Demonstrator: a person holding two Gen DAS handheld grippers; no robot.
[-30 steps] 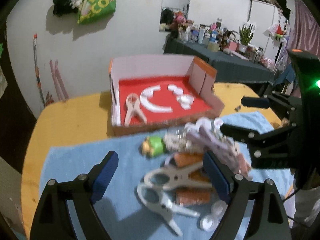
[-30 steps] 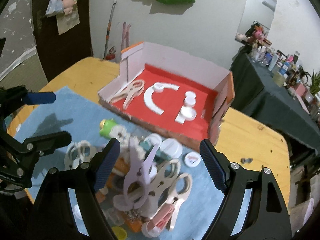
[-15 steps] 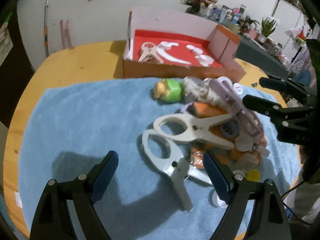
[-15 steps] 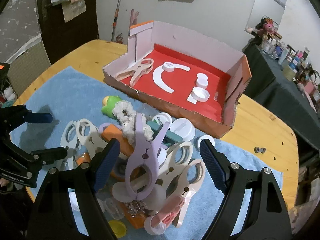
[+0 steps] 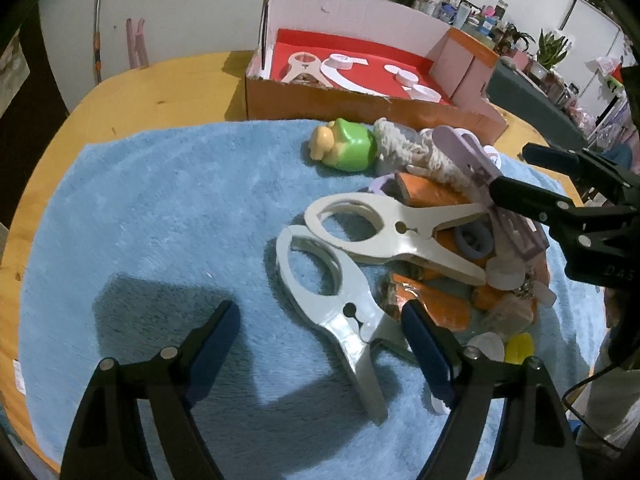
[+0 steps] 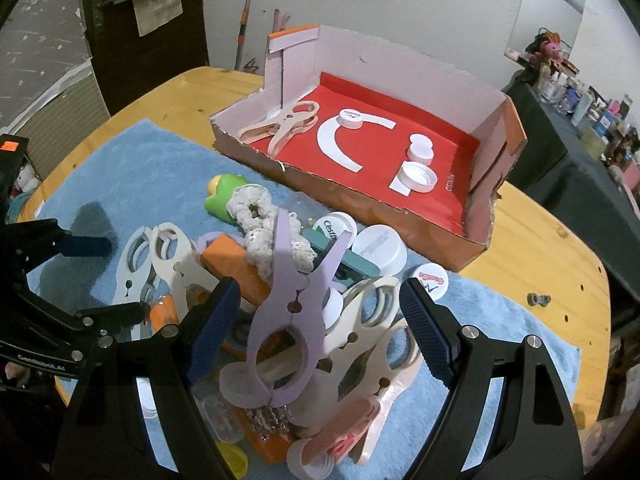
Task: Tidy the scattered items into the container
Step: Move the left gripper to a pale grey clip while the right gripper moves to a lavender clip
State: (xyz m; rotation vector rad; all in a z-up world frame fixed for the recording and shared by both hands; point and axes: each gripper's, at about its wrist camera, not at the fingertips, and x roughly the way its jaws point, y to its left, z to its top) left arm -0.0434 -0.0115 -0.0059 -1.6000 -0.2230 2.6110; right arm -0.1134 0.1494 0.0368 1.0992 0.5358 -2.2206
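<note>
A heap of clips, bottle caps and orange packets lies on a blue towel (image 5: 160,220). My left gripper (image 5: 320,316) hangs low over its near edge. Its jaws are closing, with a white clip (image 5: 332,292) between them and the pads clear of it. A cream clip (image 5: 392,228) lies just beyond. My right gripper (image 6: 318,296) is open over the heap's other side, and an upright lilac clip (image 6: 292,300) stands untouched between its fingers. The red-floored cardboard box (image 6: 400,208) sits past the heap, holding a pinkish clip (image 6: 284,124) and white caps (image 6: 418,176).
A green toy (image 5: 348,148) and a crocheted scrunchie (image 6: 260,216) lie between the heap and the box. Loose white caps (image 6: 380,248) sit by the box's front wall. The round wooden table (image 6: 540,240) ends near a dark cluttered side table (image 6: 580,152).
Both grippers have sunk toward the heap. The left one tipped further downward, came over the white clip, and its fingers stand a little closer together. The right gripper's fingers kept their gap.
</note>
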